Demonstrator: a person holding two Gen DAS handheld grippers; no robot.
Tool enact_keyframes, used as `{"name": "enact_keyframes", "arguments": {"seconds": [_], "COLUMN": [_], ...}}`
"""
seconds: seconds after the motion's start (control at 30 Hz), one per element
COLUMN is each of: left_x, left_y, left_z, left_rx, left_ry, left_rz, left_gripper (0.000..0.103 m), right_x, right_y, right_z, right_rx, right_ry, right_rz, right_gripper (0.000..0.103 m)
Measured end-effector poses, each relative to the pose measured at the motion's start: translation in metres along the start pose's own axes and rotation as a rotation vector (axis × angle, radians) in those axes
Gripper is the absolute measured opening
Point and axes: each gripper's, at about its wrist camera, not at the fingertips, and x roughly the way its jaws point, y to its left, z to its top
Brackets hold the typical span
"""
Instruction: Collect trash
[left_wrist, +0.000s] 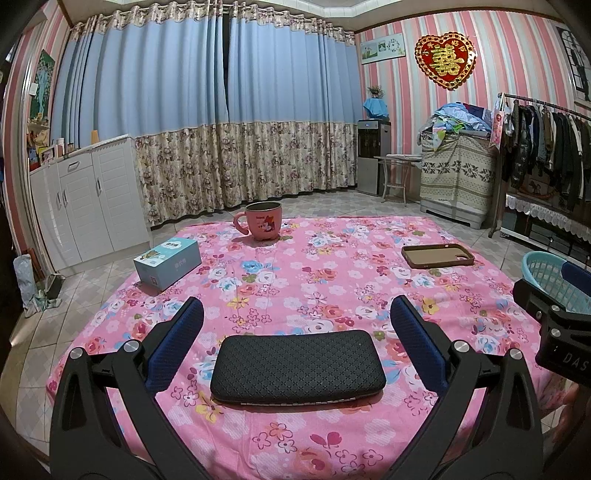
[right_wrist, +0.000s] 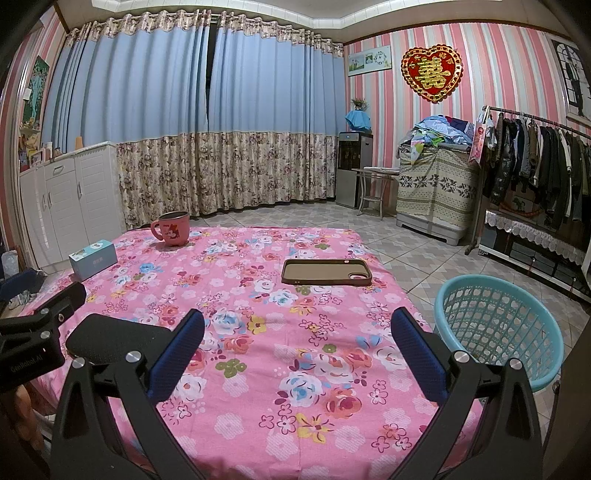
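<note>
A black textured case (left_wrist: 297, 365) lies on the pink floral tablecloth (left_wrist: 325, 280), between the wide-apart fingers of my left gripper (left_wrist: 295, 325), which is open and not touching it. In the right wrist view the same black case (right_wrist: 114, 339) shows at the left. My right gripper (right_wrist: 297, 328) is open over bare cloth. A brown phone case (right_wrist: 327, 272) lies ahead of it, also seen as the phone case (left_wrist: 437, 255) at the right. A small blue box (left_wrist: 168, 264) and a pink mug (left_wrist: 262, 220) sit further back. A teal plastic basket (right_wrist: 498, 328) stands on the floor right of the table.
White cabinets (left_wrist: 85, 199) line the left wall, curtains (left_wrist: 221, 122) hang behind. A clothes rack (right_wrist: 535, 166) and covered furniture (right_wrist: 436, 184) stand at the right. Tiled floor (right_wrist: 399, 251) surrounds the table. The other gripper's body (left_wrist: 557, 325) shows at the right edge.
</note>
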Motion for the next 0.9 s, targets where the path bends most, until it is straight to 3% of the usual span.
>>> {"name": "enact_keyframes", "arguments": {"seconds": [0.9], "left_x": [-0.0006], "left_y": [0.0012], "left_z": [0.0012], "left_rx": [-0.001], "left_ry": [-0.007], "left_rz": [0.001], "left_gripper": [0.098], "right_x": [0.0006], "right_y": [0.0009], "right_z": [-0.0006], "right_rx": [-0.002], "right_ry": [0.000], "right_rz": [-0.001], "right_gripper": [0.099]}}
